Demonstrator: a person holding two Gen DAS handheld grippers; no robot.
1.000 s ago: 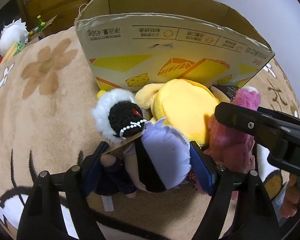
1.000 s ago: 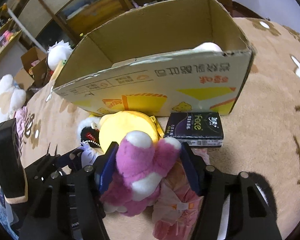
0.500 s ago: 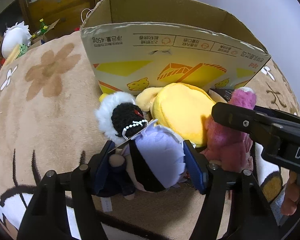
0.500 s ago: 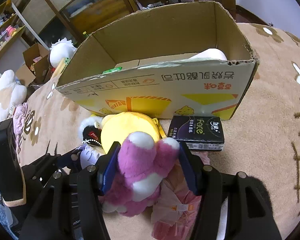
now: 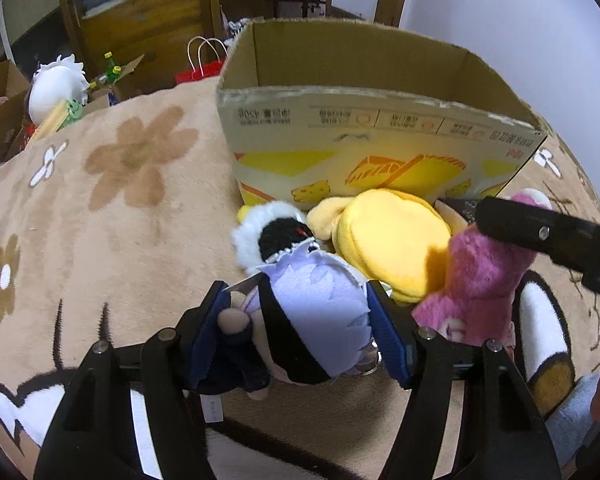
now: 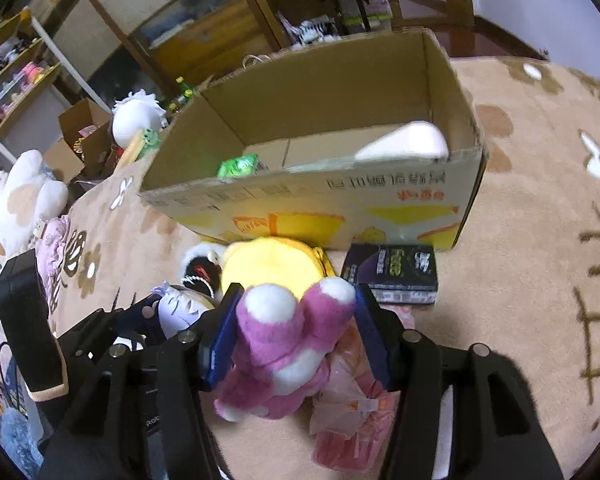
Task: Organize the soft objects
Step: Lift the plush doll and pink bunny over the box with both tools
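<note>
Through the left wrist view, we have our left gripper (image 5: 300, 332) clamped on the lavender-dressed doll (image 5: 312, 320), its blue pads (image 5: 388, 340) pressing both sides of the soft body while the dark head with white trim points toward twelve o'clock. Ahead at twelve to one o'clock stands the cardboard box (image 5: 380, 152), open at the top, on the flowered rug (image 5: 100, 208); the yellow plush (image 5: 392, 248) lies against the box wall, just beside the doll, and the pink plush (image 5: 480, 276) sits at three o'clock under the other tool. From the right wrist view, our right gripper (image 6: 296, 336) is closed around that pink plush (image 6: 288, 344), its white-tipped feet pointing up between the fingers. The box (image 6: 320, 184) fills twelve o'clock, with a green packet (image 6: 238, 166) and a white object (image 6: 404, 142) inside, and a dark tissue pack (image 6: 392, 272) lies at its base near one o'clock. We judge both toys should rise together, clear of the near wall, before we release; squeezing gently keeps them from slipping, and we should avoid dragging the yellow plush along.
</note>
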